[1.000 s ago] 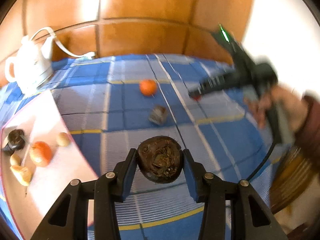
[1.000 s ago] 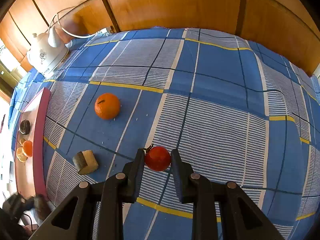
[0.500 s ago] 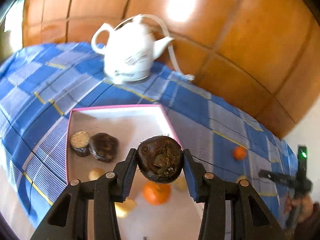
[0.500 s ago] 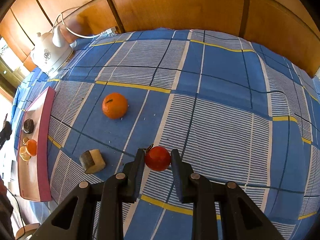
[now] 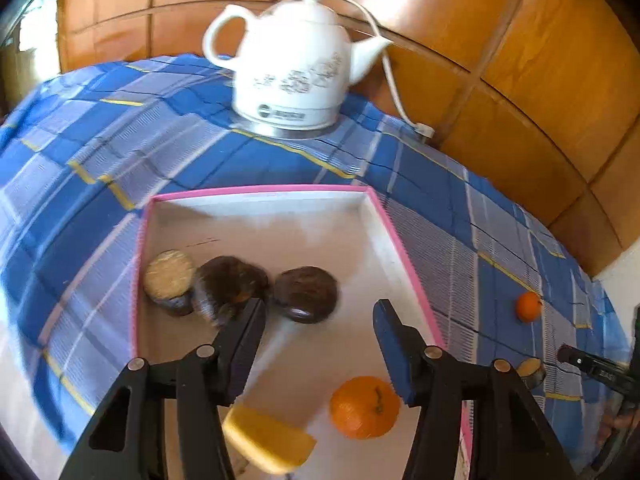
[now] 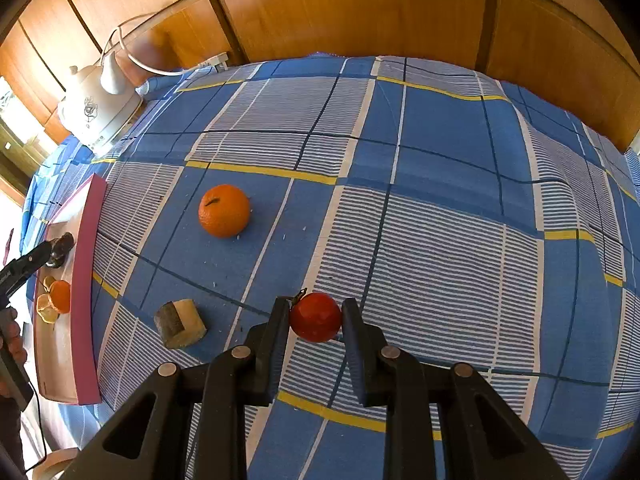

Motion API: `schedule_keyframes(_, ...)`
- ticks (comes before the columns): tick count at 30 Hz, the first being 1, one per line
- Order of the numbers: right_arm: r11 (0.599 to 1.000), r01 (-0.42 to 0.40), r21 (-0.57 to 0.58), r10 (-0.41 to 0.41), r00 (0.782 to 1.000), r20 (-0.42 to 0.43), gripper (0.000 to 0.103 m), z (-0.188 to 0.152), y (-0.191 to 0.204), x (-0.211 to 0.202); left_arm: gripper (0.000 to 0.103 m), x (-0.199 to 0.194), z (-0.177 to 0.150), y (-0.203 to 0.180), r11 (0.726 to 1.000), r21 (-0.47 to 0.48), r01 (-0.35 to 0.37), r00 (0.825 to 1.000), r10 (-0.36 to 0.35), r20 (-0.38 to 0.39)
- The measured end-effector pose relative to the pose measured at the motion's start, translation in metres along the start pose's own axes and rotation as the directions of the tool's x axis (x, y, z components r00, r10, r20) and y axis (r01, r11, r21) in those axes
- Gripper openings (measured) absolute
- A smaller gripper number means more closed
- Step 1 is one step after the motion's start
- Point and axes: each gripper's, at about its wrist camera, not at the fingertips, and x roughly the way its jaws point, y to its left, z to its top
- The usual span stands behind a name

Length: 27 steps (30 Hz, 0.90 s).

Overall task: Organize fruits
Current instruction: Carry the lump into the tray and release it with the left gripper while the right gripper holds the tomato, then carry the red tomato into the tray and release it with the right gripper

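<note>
The left gripper, jaws just opening, hangs empty above the tray; a dark, rough, perhaps hairy fruit lies below. The right gripper pinches a glossy red fruit.

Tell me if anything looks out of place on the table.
Yes: an orange and a cut chunk of fruit lie loose on the blue tablecloth, outside the pink-rimmed tray where the other fruit sits.

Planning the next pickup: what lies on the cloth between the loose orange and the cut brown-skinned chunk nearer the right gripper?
Nothing: bare checked cloth separates the orange from the chunk in the right wrist view.
</note>
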Motion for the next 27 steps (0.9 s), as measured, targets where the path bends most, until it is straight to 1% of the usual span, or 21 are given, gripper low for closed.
schedule_keyframes(2,1.000,0.001,0.000,-0.001,1.000,0.003,0.027,0.000,0.000,-0.001,0.057,-0.012,-0.006,0.004,0.999,-0.023,-0.038,0.999,0.039,0.028)
schedule_keyframes(5,1.000,-0.001,0.001,0.001,1.000,0.008,0.027,0.001,-0.001,-0.002,0.057,-0.032,-0.021,0.004,0.993,-0.032,-0.116,0.991,0.118,0.061)
schedule_keyframes(7,1.000,0.001,0.001,-0.001,1.000,0.008,0.027,0.001,-0.001,-0.002,0.060,-0.040,-0.031,0.006,0.990,-0.045,-0.137,0.988,0.140,0.070)
schedule_keyframes(10,1.000,-0.002,0.003,0.002,1.000,0.014,0.027,0.001,-0.001,-0.004,0.061,-0.050,-0.046,0.007,0.987,-0.060,-0.146,0.986,0.150,0.074)
schedule_keyframes(11,1.000,-0.004,0.004,0.004,1.000,0.016,0.027,0.001,0.000,-0.005,0.061,-0.053,-0.049,0.005,0.987,-0.049,-0.151,0.985,0.154,0.079)
schedule_keyframes(13,1.000,-0.010,0.005,0.010,1.000,0.022,0.027,0.001,0.001,-0.006,0.061,-0.058,-0.057,-0.002,0.983,-0.007,-0.183,0.978,0.182,0.098)
schedule_keyframes(15,1.000,-0.018,-0.002,0.018,0.999,0.027,0.027,0.000,0.003,-0.008,0.067,-0.063,-0.063,-0.009,0.981,0.021,-0.193,0.975,0.189,0.113)
schedule_keyframes(16,1.000,-0.021,-0.006,0.022,0.999,0.031,0.027,0.000,0.004,-0.009,0.071,-0.066,-0.065,-0.011,0.981,0.025,-0.191,0.975,0.187,0.122)
schedule_keyframes(18,0.999,-0.029,-0.012,0.030,0.999,0.034,0.027,0.000,0.006,-0.010,0.079,-0.074,-0.071,-0.016,0.981,0.038,-0.192,0.970,0.184,0.158)
schedule_keyframes(20,0.999,-0.036,-0.020,0.037,0.999,0.039,0.027,-0.001,0.009,-0.010,0.083,-0.078,-0.072,-0.022,0.977,0.057,-0.205,0.965,0.192,0.177)
schedule_keyframes(22,0.999,-0.044,-0.031,0.046,0.998,0.042,0.027,-0.001,0.012,-0.011,0.084,-0.082,-0.074,-0.026,0.975,0.075,-0.211,0.962,0.194,0.193)
schedule_keyframes(23,0.998,-0.047,-0.035,0.049,0.998,0.042,0.027,-0.001,0.013,-0.011,0.088,-0.083,-0.076,-0.029,0.974,0.084,-0.213,0.961,0.193,0.196)
schedule_keyframes(24,0.998,-0.052,-0.042,0.054,0.998,0.042,0.027,-0.002,0.015,-0.010,0.089,-0.083,-0.077,-0.031,0.971,0.092,-0.220,0.960,0.199,0.197)
schedule_keyframes(27,0.996,-0.066,-0.064,0.069,0.997,0.044,0.027,-0.003,0.020,-0.010,0.089,-0.083,-0.079,-0.035,0.971,0.105,-0.213,0.961,0.189,0.200)
